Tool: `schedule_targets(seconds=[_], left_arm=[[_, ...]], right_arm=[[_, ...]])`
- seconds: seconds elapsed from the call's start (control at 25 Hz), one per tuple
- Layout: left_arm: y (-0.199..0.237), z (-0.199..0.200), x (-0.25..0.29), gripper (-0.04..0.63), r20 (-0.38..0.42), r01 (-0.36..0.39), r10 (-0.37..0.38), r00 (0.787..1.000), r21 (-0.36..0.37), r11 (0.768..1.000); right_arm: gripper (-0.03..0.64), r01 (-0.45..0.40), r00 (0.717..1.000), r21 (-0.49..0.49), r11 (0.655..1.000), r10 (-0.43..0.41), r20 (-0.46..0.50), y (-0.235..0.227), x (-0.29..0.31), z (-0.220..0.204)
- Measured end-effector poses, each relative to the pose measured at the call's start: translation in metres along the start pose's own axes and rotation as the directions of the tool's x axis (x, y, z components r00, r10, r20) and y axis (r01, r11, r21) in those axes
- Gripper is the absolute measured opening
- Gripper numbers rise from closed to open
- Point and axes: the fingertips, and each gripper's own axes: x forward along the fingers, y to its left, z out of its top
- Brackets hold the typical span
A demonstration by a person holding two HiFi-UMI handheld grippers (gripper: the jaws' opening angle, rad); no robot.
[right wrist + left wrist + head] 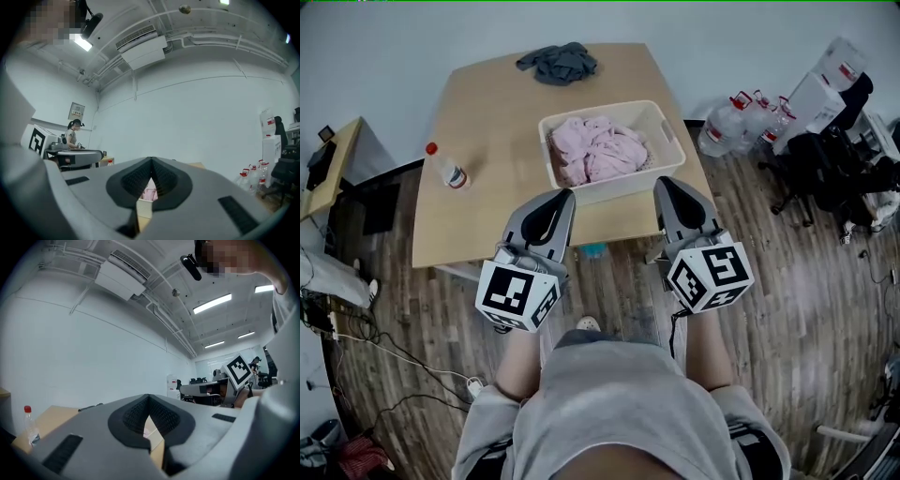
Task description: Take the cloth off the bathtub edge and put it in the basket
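A: How many hand-held grippers, and what are they doing?

B: Two. The left hand-held gripper (pixel 565 195) and the right hand-held gripper (pixel 661 183) hang side by side over the near edge of the surface (pixel 487 122), tips pointing at the basket. Each carries one marker cube.

A: Are they gripping anything?

B: No. In the left gripper view the left hand-held gripper (pixel 149 397) has its pads meeting at the tip with nothing caught there. The right hand-held gripper (pixel 151 160) is closed the same way and is empty.

A: And the cloths?

B: Two. One pink cloth (pixel 598 150) lies bunched inside the single white basket (pixel 670 141), filling most of it. One grey cloth (pixel 558 62) lies crumpled at the far edge of the surface, about midway along it and well apart from the basket.

A: Where does the basket sit?

B: Toward the near right corner, its near wall just ahead of both grippers' tips. A sliver of pink shows below the tips in the right gripper view.

A: Anything else on the surface?

B: One clear bottle (pixel 447 169) with a red cap, near the left edge. It stands upright in the left gripper view.

A: Off the surface?

B: A cluster of clear water jugs (pixel 727 122) sits on the floor past the far right corner. I cannot count them surely.
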Motion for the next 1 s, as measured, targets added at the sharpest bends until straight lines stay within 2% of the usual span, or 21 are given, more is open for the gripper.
schedule_targets(seconds=[0.36, 1.0], left_arm=[[-0.058, 0.015, -0.009, -0.003, 0.033, -0.003, 0.004, 0.999, -0.018, 1.000], [-0.191, 0.018, -0.068, -0.003, 0.012, -0.007, 0.007, 1.000, -0.001, 1.000]], right_arm=[[0.009, -0.017, 1.000, -0.024, 1.000, 0.017, 0.008, -0.002, -0.065, 0.007], [0.009, -0.049, 0.998, -0.015, 0.999, 0.049, 0.028, 0.008, -0.204, -0.001]])
